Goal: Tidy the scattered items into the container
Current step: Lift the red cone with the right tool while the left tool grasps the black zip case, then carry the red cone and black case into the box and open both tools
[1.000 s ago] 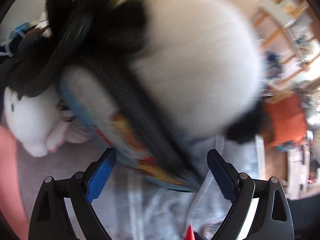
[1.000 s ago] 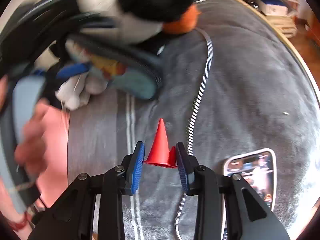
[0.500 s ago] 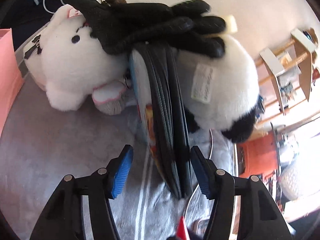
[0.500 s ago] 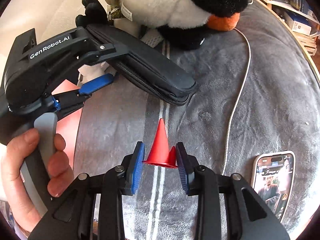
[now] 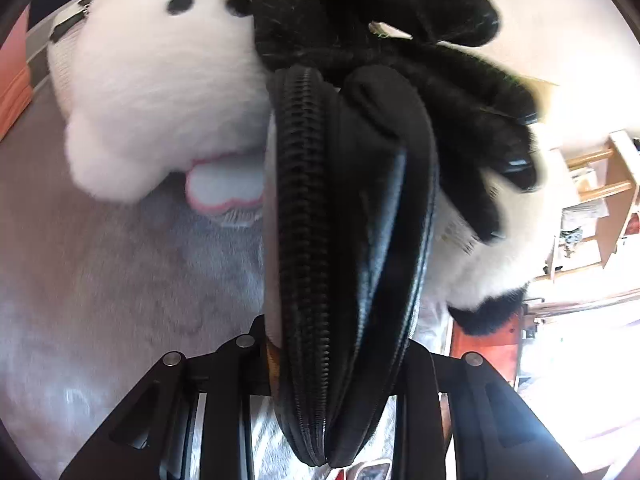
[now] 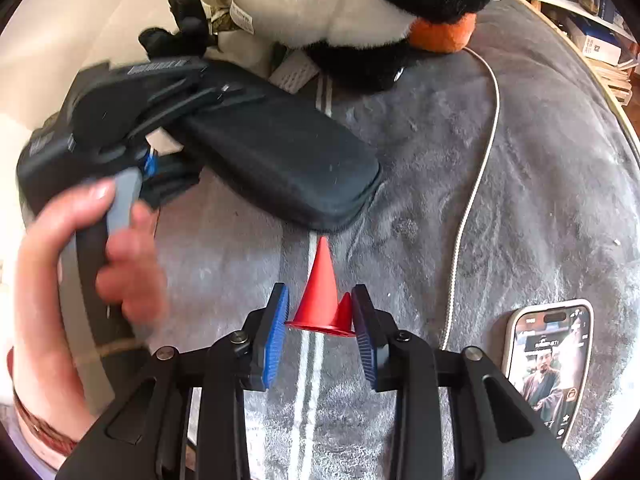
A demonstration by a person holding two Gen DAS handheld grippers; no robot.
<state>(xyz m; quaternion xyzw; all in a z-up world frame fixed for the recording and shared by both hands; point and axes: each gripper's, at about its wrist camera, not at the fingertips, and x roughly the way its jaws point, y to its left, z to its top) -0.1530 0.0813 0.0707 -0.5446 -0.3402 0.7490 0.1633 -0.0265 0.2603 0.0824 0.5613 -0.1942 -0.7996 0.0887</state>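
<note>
A black zip case [image 5: 352,200] lies on the grey blanket [image 6: 520,160], its near end between the fingers of my left gripper [image 5: 336,340]. Those jaws are closing and press on the case's sides; the blue pads are hidden behind it. The right wrist view shows the same left gripper [image 6: 180,132] clamped on the case [image 6: 288,152], with a person's hand [image 6: 80,264] on its handle. My right gripper [image 6: 320,328] is shut on the base of a small red cone [image 6: 322,292], which stands upright just in front of the case.
A white plush [image 5: 152,92] and a black glove [image 5: 460,80] rest against the case's far end. A black-and-white penguin plush [image 6: 360,0] lies behind. A phone [image 6: 548,364] and a white cable [image 6: 476,184] lie on the blanket at right. A pink edge [image 5: 12,92] shows far left.
My left gripper moved in over the case, rolled, and its wide jaws drew in onto the case's sides. The right gripper kept still with the cone.
</note>
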